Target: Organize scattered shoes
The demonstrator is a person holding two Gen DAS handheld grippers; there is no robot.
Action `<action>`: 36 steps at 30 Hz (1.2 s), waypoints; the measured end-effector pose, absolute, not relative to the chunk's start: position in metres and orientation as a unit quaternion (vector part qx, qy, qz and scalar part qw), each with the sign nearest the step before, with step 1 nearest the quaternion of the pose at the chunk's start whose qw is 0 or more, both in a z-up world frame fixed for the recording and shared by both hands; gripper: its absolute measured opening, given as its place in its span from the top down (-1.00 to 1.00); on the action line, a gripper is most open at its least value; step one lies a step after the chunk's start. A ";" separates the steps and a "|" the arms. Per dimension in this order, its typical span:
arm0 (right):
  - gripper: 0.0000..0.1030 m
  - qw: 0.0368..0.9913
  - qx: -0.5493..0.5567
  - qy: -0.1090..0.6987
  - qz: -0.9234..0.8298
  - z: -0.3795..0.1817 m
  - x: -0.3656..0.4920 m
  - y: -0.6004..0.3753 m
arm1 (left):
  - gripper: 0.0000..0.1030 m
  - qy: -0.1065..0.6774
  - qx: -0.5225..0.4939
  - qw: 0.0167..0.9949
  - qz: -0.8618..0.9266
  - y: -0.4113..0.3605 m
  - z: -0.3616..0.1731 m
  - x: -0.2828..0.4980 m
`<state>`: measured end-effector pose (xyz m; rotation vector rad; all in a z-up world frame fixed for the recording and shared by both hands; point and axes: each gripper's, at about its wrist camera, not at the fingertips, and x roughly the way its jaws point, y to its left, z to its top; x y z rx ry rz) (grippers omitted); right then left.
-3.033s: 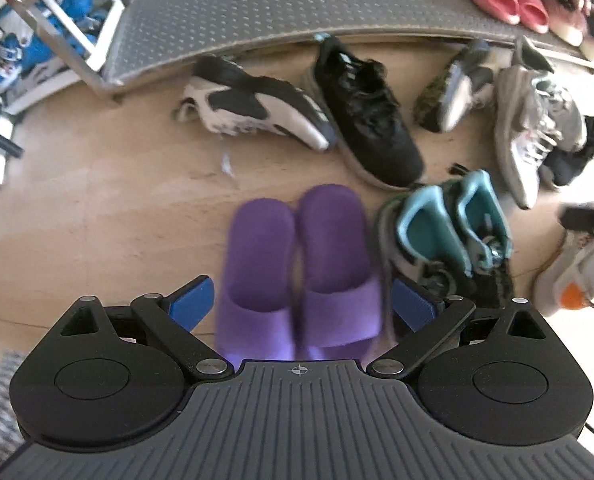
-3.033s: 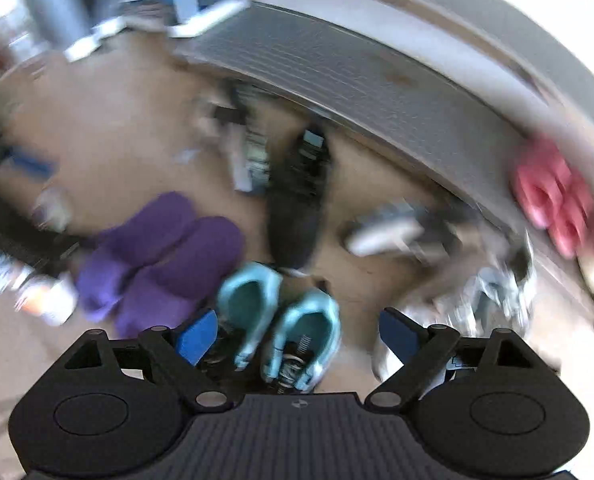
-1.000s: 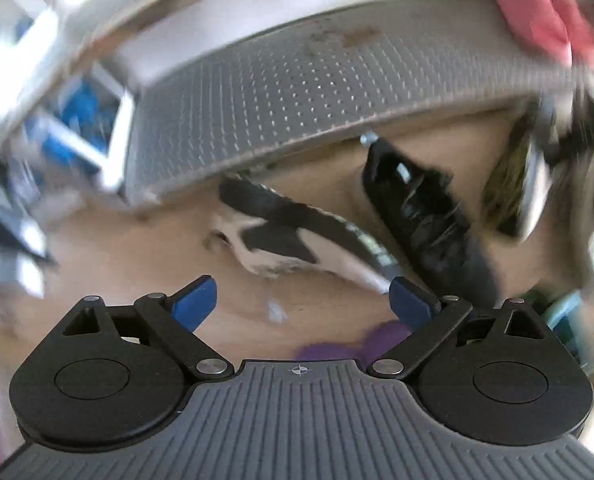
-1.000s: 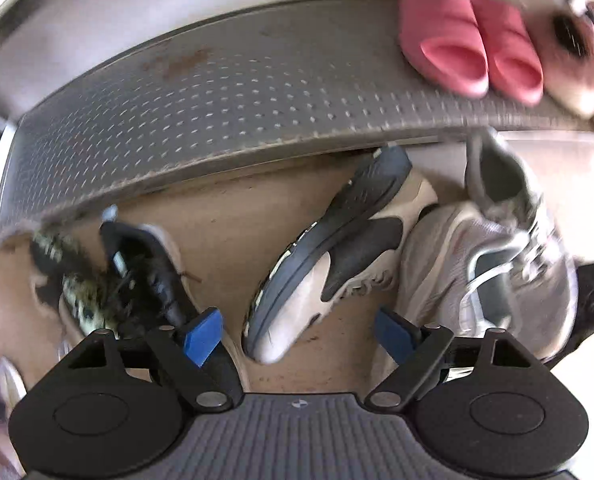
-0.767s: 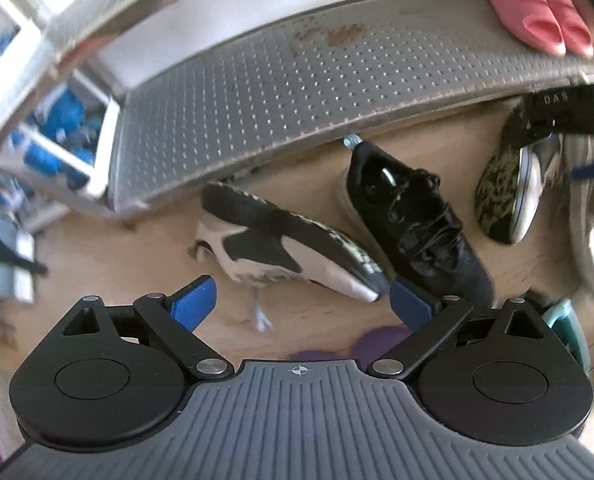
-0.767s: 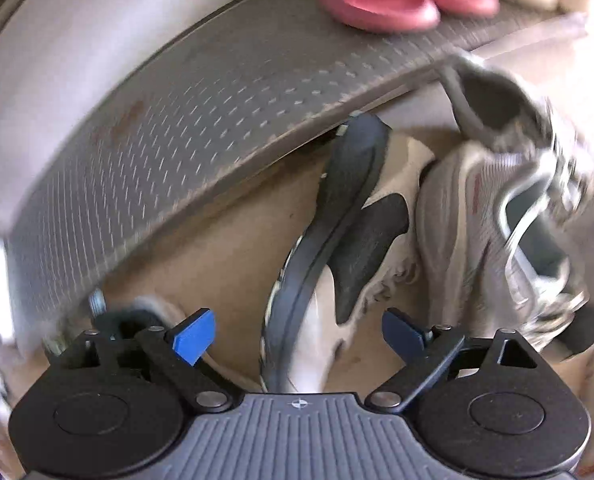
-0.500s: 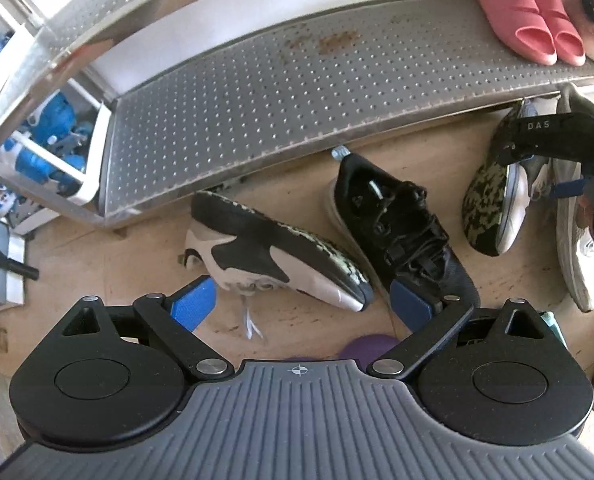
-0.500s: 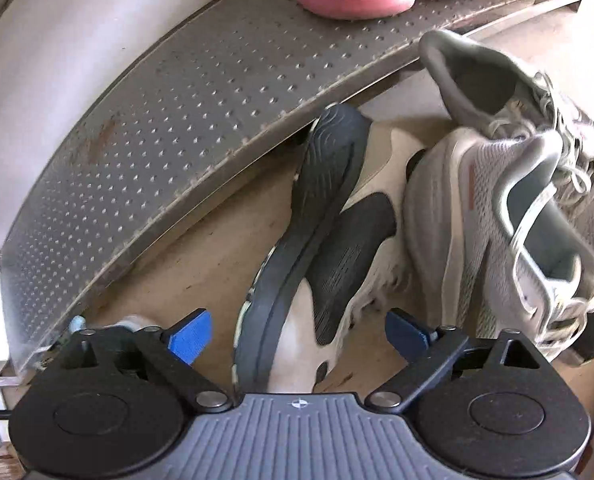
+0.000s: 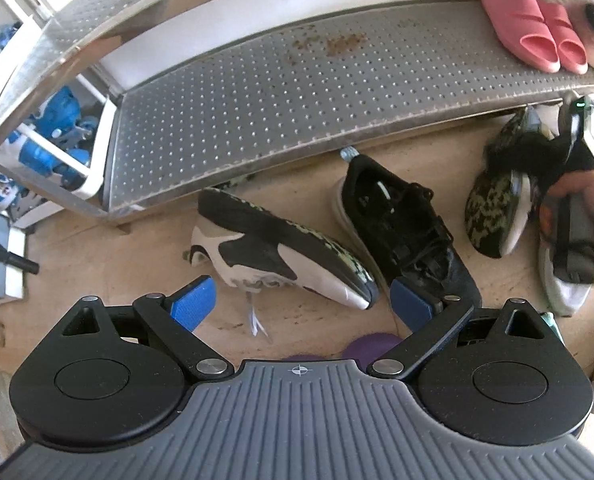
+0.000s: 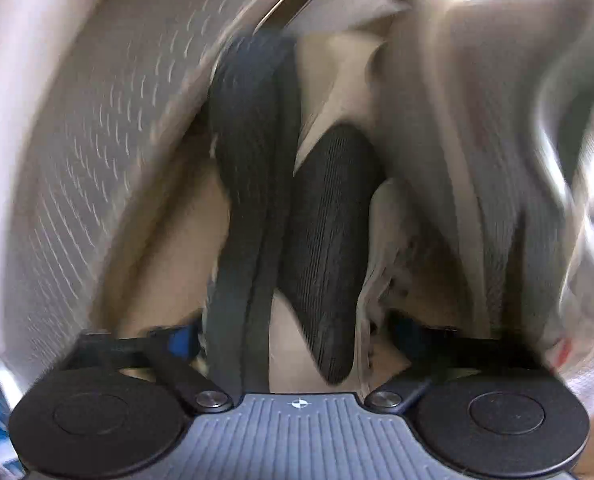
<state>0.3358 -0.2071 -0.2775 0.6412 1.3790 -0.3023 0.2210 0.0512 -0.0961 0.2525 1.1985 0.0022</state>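
Note:
In the left wrist view my left gripper [image 9: 303, 302] is open and holds nothing. It hangs just above the floor, before a white and black sneaker [image 9: 273, 252] lying on its side. A black sneaker [image 9: 405, 224] stands upright to the right of it. Further right the matching camo-soled sneaker [image 9: 497, 204] lies on its side, with a hand [image 9: 589, 196] and the right tool over it. The right wrist view is blurred. There my right gripper [image 10: 293, 334] stands open around that camo-soled sneaker [image 10: 329, 240], one blue pad on each side.
A perforated metal shelf [image 9: 297, 92] runs along the back, with pink slippers [image 9: 533, 36] at its right end. Purple slipper toes [image 9: 369, 350] show under my left gripper. A grey sneaker [image 10: 477, 160] lies close on the right of my right gripper. Blue items [image 9: 45, 148] sit at far left.
My right gripper has pushed forward and down, so the side-lying sneaker now sits between its fingers. My left gripper has hardly moved.

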 end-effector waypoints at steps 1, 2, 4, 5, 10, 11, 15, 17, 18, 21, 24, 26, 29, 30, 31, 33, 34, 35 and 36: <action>-0.14 0.724 0.249 0.629 -0.134 -0.271 0.339 -0.197 | -0.89 0.562 0.116 0.819 0.001 0.052 -0.095 0.221; -0.13 0.724 0.241 0.632 -0.134 -0.268 0.339 -0.194 | -0.89 0.561 0.114 0.820 0.001 0.052 -0.094 0.221; -0.12 0.737 0.230 0.621 -0.132 -0.255 0.335 -0.191 | -0.89 0.559 0.109 0.822 0.000 0.053 -0.091 0.220; -0.12 0.744 0.224 0.616 -0.133 -0.250 0.333 -0.190 | -0.89 0.558 0.109 0.823 -0.002 0.053 -0.090 0.219; -0.11 0.783 0.197 0.580 -0.106 -0.209 0.313 -0.186 | -0.89 0.554 0.105 0.826 -0.010 0.053 -0.084 0.215; -0.11 0.791 0.185 0.574 -0.101 -0.202 0.311 -0.183 | -0.89 0.553 0.105 0.826 -0.010 0.054 -0.083 0.215; -0.13 0.843 0.012 0.527 -0.109 -0.171 0.330 -0.154 | -0.89 0.548 0.103 0.830 -0.003 0.059 -0.080 0.214; -0.20 0.835 -0.134 0.518 -0.125 -0.182 0.348 -0.133 | -0.89 0.550 0.102 0.829 0.000 0.061 -0.080 0.215; -0.27 0.820 -0.208 0.519 -0.123 -0.193 0.353 -0.121 | -0.89 0.551 0.102 0.828 0.001 0.062 -0.080 0.215; -0.52 0.765 -0.368 0.528 -0.034 -0.224 0.343 -0.086 | -0.89 0.549 0.097 0.830 0.003 0.064 -0.077 0.217; -0.54 0.761 -0.329 0.558 0.035 -0.221 0.325 -0.082 | -0.89 0.544 0.097 0.833 0.004 0.064 -0.074 0.217; -0.55 0.777 -0.236 0.583 0.030 -0.209 0.324 -0.100 | -0.89 0.541 0.098 0.835 0.004 0.064 -0.073 0.217; -0.55 0.794 -0.110 0.597 0.027 -0.197 0.325 -0.132 | -0.89 0.545 0.102 0.832 0.005 0.065 -0.076 0.215; -0.54 0.799 -0.070 0.597 0.028 -0.193 0.326 -0.145 | -0.89 0.548 0.106 0.830 0.007 0.066 -0.078 0.215; -0.54 0.802 -0.041 0.596 0.023 -0.189 0.326 -0.157 | -0.89 0.550 0.105 0.828 0.013 0.069 -0.079 0.216; -0.54 0.801 -0.031 0.598 0.004 -0.191 0.329 -0.166 | -0.89 0.554 0.103 0.826 0.026 0.076 -0.081 0.217; -0.53 0.800 -0.037 0.599 -0.005 -0.193 0.330 -0.171 | -0.89 0.556 0.102 0.824 0.032 0.080 -0.082 0.218; -0.53 0.800 -0.043 0.598 -0.009 -0.195 0.330 -0.173 | -0.89 0.558 0.101 0.823 0.038 0.083 -0.082 0.218; -0.53 0.800 -0.053 0.597 -0.006 -0.198 0.329 -0.175 | -0.89 0.559 0.099 0.822 0.044 0.086 -0.083 0.219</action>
